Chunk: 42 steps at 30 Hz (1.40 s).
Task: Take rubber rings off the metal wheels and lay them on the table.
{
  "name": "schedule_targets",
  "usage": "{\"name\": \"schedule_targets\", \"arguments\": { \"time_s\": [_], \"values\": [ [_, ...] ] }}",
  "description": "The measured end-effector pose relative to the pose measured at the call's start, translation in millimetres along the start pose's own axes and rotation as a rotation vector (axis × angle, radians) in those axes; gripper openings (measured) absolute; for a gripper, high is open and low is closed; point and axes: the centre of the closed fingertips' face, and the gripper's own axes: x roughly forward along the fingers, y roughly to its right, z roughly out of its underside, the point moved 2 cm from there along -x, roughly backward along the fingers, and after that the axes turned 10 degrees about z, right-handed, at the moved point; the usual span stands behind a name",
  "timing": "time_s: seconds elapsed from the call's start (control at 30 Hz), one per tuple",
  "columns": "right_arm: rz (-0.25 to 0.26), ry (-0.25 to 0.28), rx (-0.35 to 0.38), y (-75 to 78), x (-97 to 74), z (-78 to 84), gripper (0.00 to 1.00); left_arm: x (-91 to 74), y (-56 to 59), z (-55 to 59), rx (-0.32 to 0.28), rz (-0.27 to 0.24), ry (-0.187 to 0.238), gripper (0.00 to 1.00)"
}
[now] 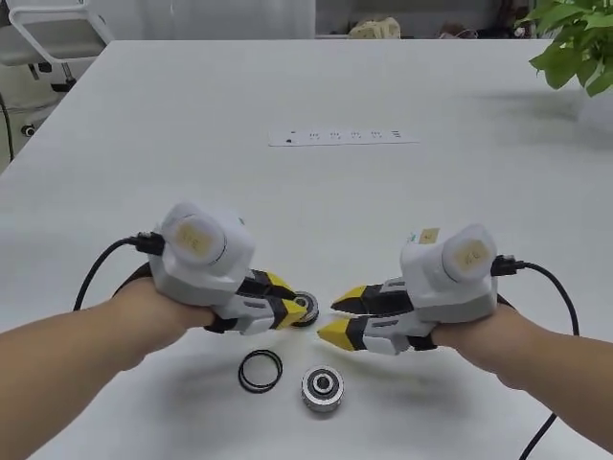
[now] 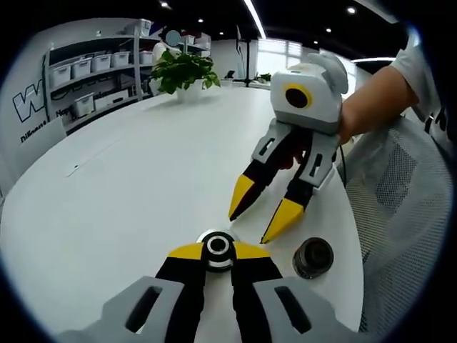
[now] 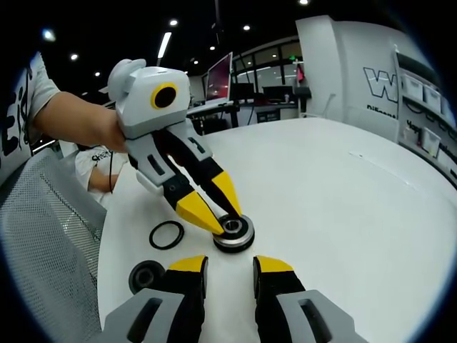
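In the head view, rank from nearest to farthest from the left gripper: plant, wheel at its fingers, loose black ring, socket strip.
1. wheel, between the left gripper's fingers.
2. black ring, lying flat just below it in the view.
3. socket strip, mid-table, well beyond.
4. plant, far right corner.

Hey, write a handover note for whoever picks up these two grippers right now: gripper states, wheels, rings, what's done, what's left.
Left gripper: shut on a metal wheel.
Right gripper: open, holding nothing, tips aimed at that wheel.
Second wheel stands free on the table, a black rubber ring lying beside it.
Done: at least one ring is off and laid down.
Left: the gripped wheel seems to carry a dark ring; pull it off and lay it on the table.
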Motion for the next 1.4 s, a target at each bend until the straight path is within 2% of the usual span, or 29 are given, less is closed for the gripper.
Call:
{"name": "schedule_targets", "arguments": {
  "time_s": [0.13, 0.47, 0.67, 0.83, 1.0, 1.07, 1.1, 1.4],
  "values": [
    [-0.001, 0.000, -0.002, -1.0, 0.7, -0.4, 0.23, 0.9, 1.5, -0.3, 0.032, -0.008, -0.013, 0.09],
    [0.013, 0.012, 0.011, 1.1, 4.0, -6.5, 0.22, 1.1, 0.0, 0.4, 0.033, -0.015, -0.005, 0.08],
    [0.022, -0.003, 0.009, 1.0, 10.5, -4.4, 0.23, 1.0, 0.0, 0.1, 0.029, -0.018, 0.003, 0.08],
    [0.030, 0.003, 0.005, -0.8, 16.0, -7.6, 0.23, 0.9, 0.3, 0.1, 0.026, -0.022, 0.010, 0.08],
    [0.045, 0.014, -0.005, -2.3, 20.2, -11.9, 0.25, 1.2, 0.4, -0.3, 0.025, -0.026, 0.011, 0.08],
    [0.065, 0.033, -0.012, -0.6, 23.4, -16.1, 0.28, 1.3, 0.5, -0.3, 0.024, -0.028, 0.009, 0.08],
    [0.064, 0.023, -0.008, -1.1, 23.6, -14.8, 0.28, 1.4, 0.6, -0.4, 0.024, -0.028, 0.010, 0.08],
    [0.071, 0.020, -0.046, -2.9, 21.1, -13.9, 0.24, 1.5, 1.8, -0.2, 0.023, -0.031, 0.012, 0.08]
  ]
}}
